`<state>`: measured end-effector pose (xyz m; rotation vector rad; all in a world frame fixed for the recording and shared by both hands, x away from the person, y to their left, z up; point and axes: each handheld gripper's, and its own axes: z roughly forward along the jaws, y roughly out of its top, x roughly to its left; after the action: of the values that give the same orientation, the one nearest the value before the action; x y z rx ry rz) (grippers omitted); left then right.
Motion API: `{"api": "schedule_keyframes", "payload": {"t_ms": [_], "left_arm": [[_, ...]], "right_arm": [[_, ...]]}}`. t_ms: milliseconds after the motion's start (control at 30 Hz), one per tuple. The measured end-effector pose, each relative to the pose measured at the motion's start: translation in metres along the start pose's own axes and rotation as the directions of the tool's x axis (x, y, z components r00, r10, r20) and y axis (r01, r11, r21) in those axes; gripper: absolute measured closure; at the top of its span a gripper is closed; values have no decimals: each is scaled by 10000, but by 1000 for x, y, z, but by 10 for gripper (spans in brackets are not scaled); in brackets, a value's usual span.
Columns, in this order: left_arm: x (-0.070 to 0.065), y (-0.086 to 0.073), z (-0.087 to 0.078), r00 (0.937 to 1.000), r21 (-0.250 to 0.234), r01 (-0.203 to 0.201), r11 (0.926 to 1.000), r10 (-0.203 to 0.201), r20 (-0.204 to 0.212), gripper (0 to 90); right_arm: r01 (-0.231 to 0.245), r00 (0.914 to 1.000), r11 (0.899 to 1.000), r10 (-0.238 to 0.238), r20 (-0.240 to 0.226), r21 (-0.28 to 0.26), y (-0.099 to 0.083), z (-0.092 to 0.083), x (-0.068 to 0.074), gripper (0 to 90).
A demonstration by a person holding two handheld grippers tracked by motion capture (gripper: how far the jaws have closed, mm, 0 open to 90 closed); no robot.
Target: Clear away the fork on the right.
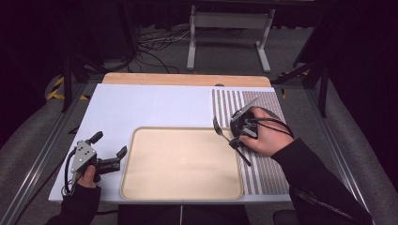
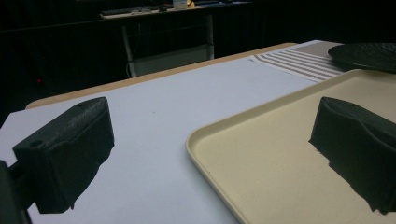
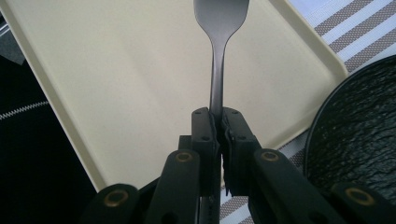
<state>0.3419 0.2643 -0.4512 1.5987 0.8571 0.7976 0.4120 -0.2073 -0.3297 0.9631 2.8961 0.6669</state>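
A dark metal fork (image 1: pixel 224 134) hangs over the right edge of the beige tray (image 1: pixel 183 164), with my right gripper (image 1: pixel 236 140) shut on its handle. In the right gripper view the fork (image 3: pixel 217 70) points away from the pinched jaws (image 3: pixel 218 116), its head above the tray (image 3: pixel 116 70). A black plate (image 3: pixel 355 135) lies just to the right, under the hand. My left gripper (image 1: pixel 110 144) rests open and holds nothing at the tray's left edge. Its jaws (image 2: pixel 212 135) straddle the tray rim (image 2: pixel 196 140).
The tray lies on a white sheet (image 1: pixel 141 108) over a wooden table (image 1: pixel 187 78). A brown-and-white striped mat (image 1: pixel 263 173) covers the right side and bears the black plate (image 1: pixel 271 111). A white stand and loose cables sit on the floor beyond.
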Motion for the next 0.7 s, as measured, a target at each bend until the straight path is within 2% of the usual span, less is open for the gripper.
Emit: {"api": "schedule_keyframes", "payload": {"t_ms": [433, 500, 600, 700], "left_arm": [[1, 0, 0, 10000, 40, -32, 10000, 32, 24, 2], [1, 0, 0, 10000, 43, 1, 10000, -1, 40, 2], [1, 0, 0, 10000, 42, 8, 10000, -9, 44, 2], [1, 0, 0, 10000, 21, 8, 10000, -8, 37, 2]], "right_arm": [[-642, 9978, 9974, 646, -130, 326, 12, 18, 9, 850], [-927, 9955, 9947, 935, -152, 448, 15, 25, 12, 850], [-1016, 9946, 9931, 1028, -172, 581, 17, 28, 12, 850], [-1478, 9889, 9858, 1487, -59, 803, 18, 34, 14, 849]]}}
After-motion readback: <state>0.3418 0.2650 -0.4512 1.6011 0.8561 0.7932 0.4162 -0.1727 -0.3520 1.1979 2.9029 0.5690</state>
